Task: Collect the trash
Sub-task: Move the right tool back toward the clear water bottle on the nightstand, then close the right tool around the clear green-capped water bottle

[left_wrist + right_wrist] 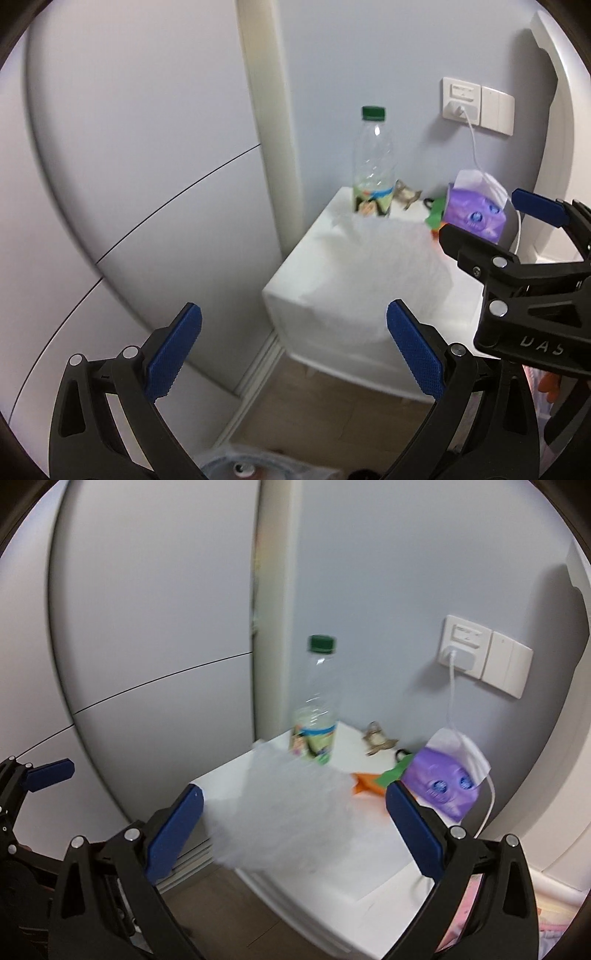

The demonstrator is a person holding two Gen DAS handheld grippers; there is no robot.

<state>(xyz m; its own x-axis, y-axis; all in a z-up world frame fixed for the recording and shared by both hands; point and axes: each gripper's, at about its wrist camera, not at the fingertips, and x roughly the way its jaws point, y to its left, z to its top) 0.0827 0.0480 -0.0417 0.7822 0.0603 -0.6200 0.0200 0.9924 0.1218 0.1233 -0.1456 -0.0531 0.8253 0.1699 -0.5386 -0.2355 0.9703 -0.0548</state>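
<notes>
At the left of both views stand pale cabinet doors [129,166], and the left gripper [293,354] hangs in front of them with its blue pads wide apart and nothing between them. Right of the doors, a small white tabletop [332,280] fills the corner. On its far left part a clear plastic bottle [373,166] with a green cap stands upright, close to the wall. In front of the bottle there is a pale, thin, blurred sheet [288,812]; I cannot tell if it lies on the tabletop or floats above it. Behind the bottle to the right lies a small crumpled brownish wrapper [378,740]. Further right is an orange and green scrap [369,782], which the right wrist view shows clearly, while the left wrist view shows only a small part of it. Next comes a purple tissue pack [441,786] with a white tissue standing out, and a white cable [472,140] hangs from the wall socket [463,646] above. The right gripper [293,830] is also spread open and empty, over the near edge of the tabletop. Only the left wrist view shows, at the bottom, the rim of a bin [236,467] on the floor.
</notes>
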